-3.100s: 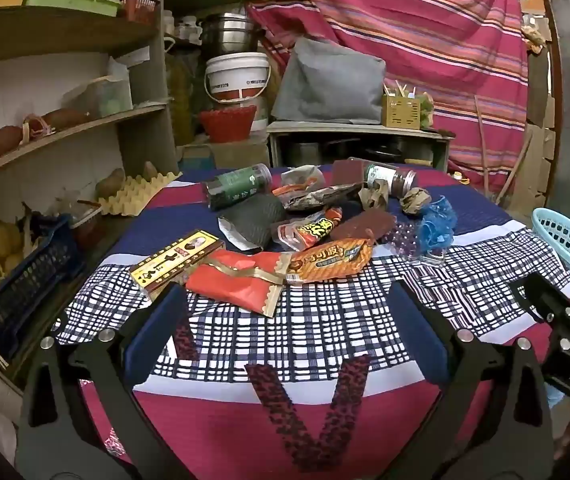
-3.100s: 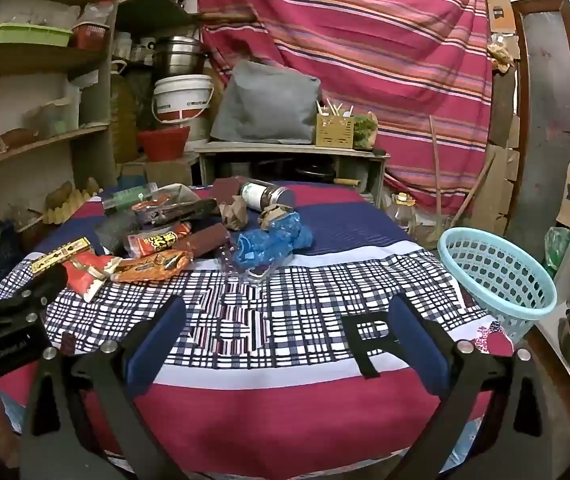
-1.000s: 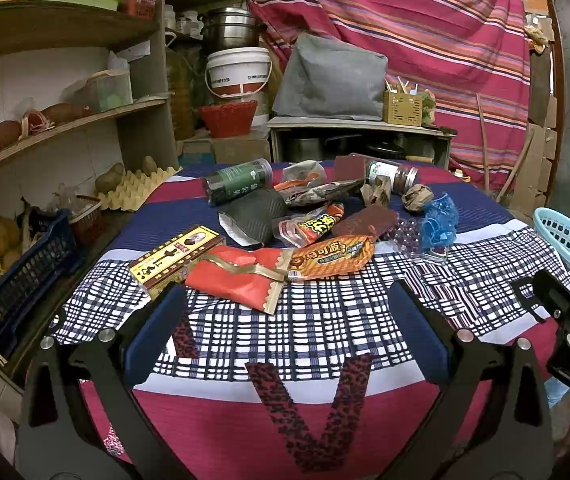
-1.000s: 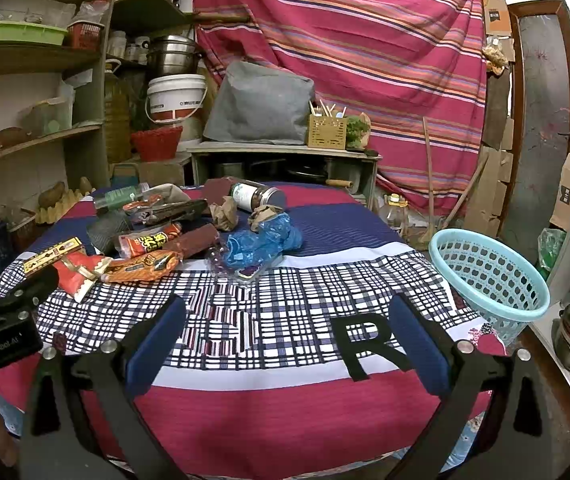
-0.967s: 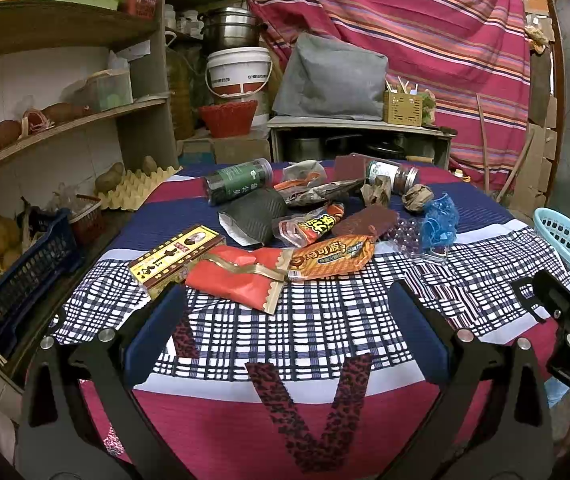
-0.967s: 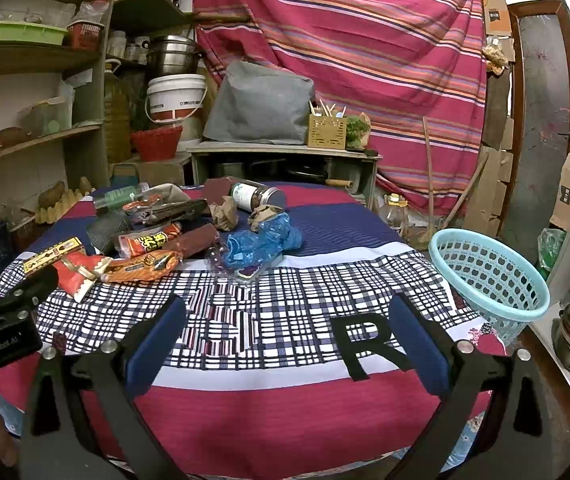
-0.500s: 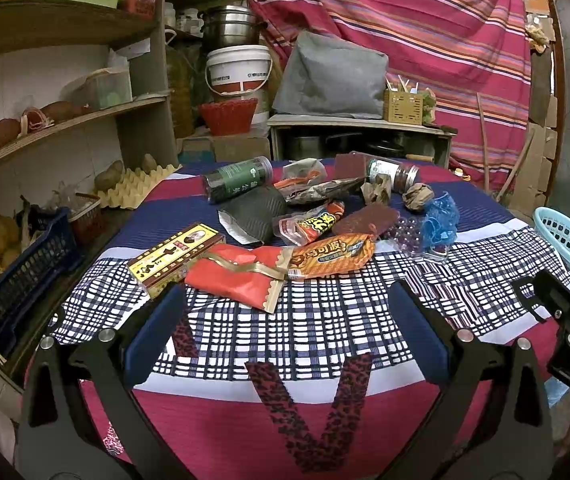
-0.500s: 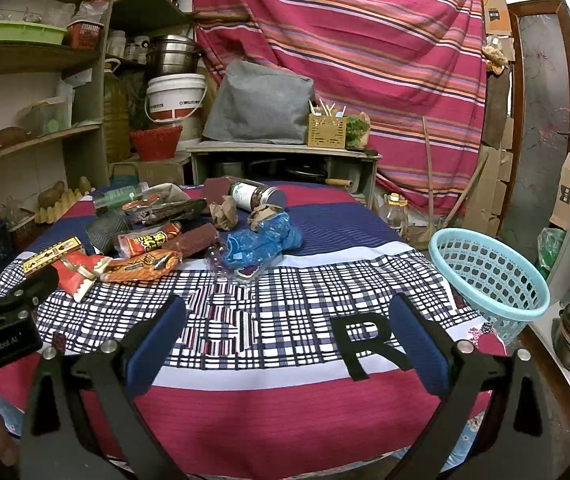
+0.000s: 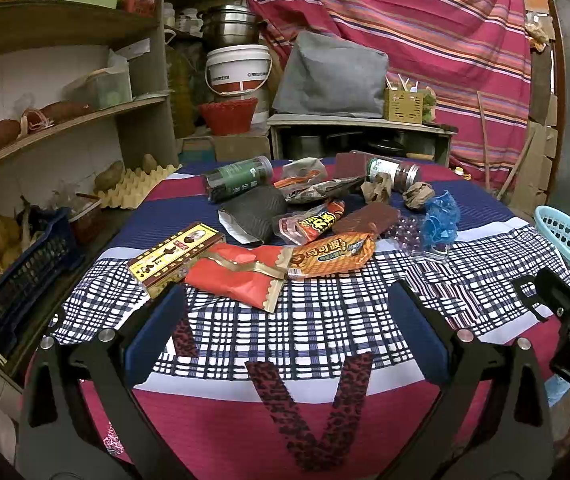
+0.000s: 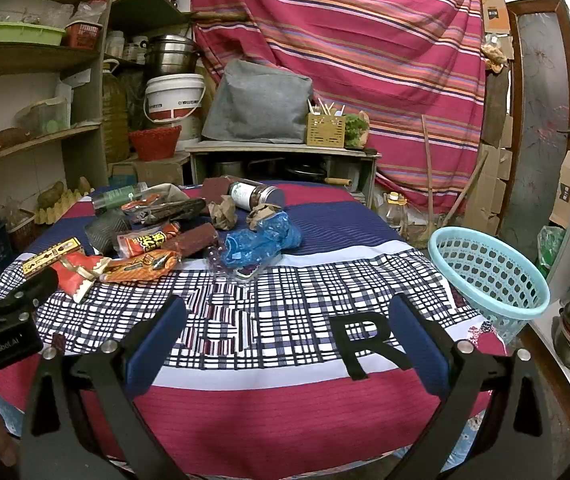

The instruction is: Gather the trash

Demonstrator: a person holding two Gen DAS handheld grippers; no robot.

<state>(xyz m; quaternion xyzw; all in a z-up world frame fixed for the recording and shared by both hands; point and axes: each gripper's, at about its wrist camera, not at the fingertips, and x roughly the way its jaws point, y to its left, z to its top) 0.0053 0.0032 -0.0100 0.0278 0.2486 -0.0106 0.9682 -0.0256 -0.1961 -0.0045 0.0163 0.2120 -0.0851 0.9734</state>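
Our left tongs (image 9: 285,320) and right tongs (image 10: 285,320) both stand wide open and hold nothing, low over the near edge of the desk (image 9: 305,320). Ahead of the left tongs the trash lies in a loose heap: a red wrapper (image 9: 237,276) nearest, touching a yellow box (image 9: 175,254) on one side and an orange snack bag (image 9: 331,256) on the other. Further back lie a blue plastic wad (image 10: 261,244), crumpled paper balls and two jars (image 10: 255,196). The blue basket (image 10: 489,276) sits at the desk's right edge, well apart from the heap. We judge the wrappers light, limp and slick, so we would pinch a free corner or seam; the box looks stiff, best taken across its narrow sides; the jars seem heavier and may roll.
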